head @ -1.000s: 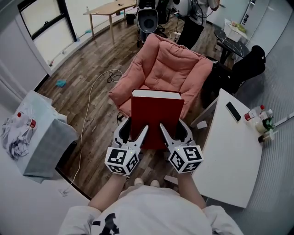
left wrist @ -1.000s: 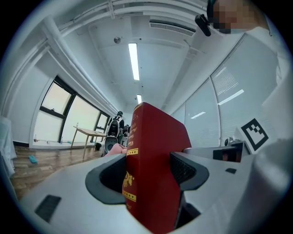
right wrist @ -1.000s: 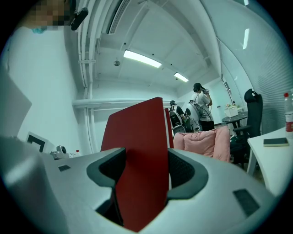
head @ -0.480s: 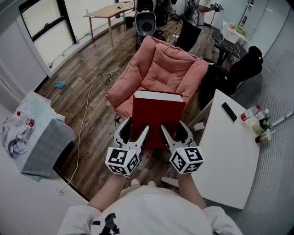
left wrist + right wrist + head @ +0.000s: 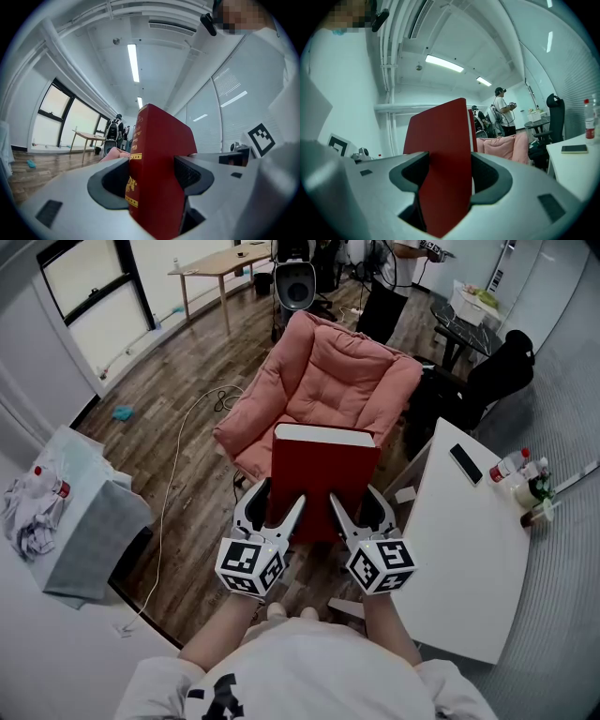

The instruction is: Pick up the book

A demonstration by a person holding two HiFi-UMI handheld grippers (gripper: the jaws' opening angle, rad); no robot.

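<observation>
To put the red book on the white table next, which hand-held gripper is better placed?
Probably the right hand-held gripper: both grip the book, but the white table lies on its side, the left hand-held gripper farther away.

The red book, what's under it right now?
Both the left gripper and right gripper clamp the red book in the air; beneath shows the pink armchair, whose seat front the book covers.
</observation>
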